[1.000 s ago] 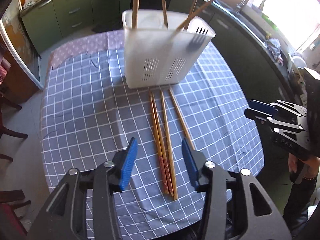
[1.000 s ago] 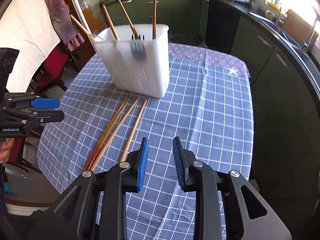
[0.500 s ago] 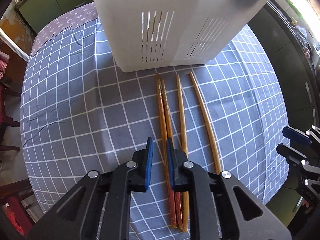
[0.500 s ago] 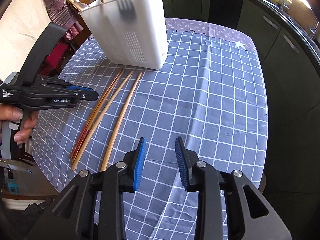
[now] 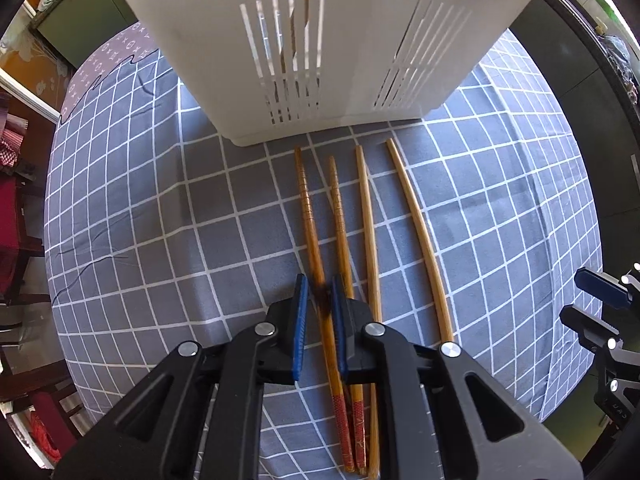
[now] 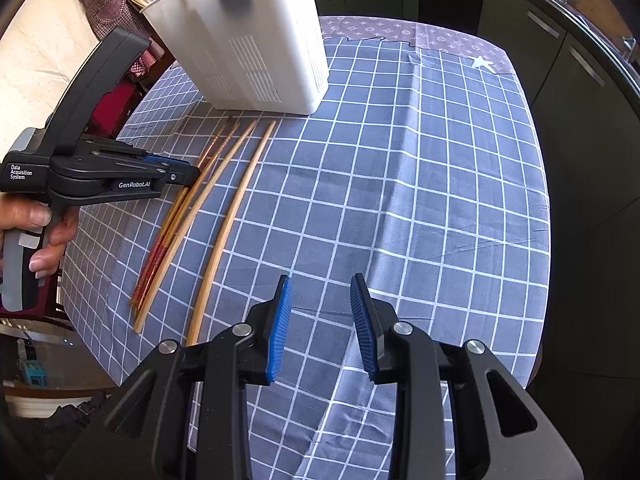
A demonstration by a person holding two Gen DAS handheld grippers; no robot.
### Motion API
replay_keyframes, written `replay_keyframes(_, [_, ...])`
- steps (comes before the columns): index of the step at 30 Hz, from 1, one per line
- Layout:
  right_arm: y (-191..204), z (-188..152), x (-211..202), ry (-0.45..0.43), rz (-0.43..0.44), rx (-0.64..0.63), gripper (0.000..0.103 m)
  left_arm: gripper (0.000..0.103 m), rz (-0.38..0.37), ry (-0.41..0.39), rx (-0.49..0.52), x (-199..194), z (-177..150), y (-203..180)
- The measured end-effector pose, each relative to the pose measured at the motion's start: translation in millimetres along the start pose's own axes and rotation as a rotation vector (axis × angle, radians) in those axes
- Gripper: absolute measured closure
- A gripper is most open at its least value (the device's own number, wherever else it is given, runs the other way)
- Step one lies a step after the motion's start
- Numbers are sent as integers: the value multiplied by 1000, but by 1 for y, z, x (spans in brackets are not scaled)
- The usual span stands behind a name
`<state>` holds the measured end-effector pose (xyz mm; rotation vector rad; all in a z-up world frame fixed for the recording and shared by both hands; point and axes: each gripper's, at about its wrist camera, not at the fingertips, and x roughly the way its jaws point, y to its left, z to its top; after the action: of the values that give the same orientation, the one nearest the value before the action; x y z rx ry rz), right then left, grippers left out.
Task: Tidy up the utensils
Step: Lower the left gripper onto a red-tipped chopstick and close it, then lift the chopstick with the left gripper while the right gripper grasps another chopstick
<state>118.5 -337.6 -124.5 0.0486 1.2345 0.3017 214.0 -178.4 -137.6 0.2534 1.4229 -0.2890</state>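
On the checked tablecloth (image 6: 420, 184), just in front of the white utensil holder (image 5: 320, 40), four chopsticks lie side by side with their tips toward the holder's base. The left gripper (image 5: 319, 292) is down among them, its blue pads drawn in to a narrow gap around the leftmost chopstick (image 5: 310, 224), the darker one with the red patterned end; whether the pads are actually pinching it or just bracketing it I cannot tell from where I stand. Its near twin (image 5: 340, 220) lies just beside the right pad, and two paler chopsticks (image 5: 416, 224) lie further right. The right gripper (image 6: 322, 316) hangs over bare cloth well clear of the sticks, jaws spread wide and holding nothing. So the step in hand looks like the pick-up of one chopstick. Next, I'd judge, comes a firm squeeze, a lift clear of the neighbour, then tipping the stick upright to drop it into the holder, where other utensils already stand.
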Motion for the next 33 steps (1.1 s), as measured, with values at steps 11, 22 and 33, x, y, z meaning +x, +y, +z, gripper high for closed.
replay_keyframes(11, [9, 2, 5, 51, -11, -17, 69, 96, 28, 24, 39, 2, -16, 3])
replay_keyframes(22, [51, 37, 42, 148, 27, -14, 60, 96, -62, -93, 0, -45, -47, 46])
replay_keyframes(33, [84, 70, 69, 191, -36, -15, 76, 97, -96, -193, 15, -88, -63, 72])
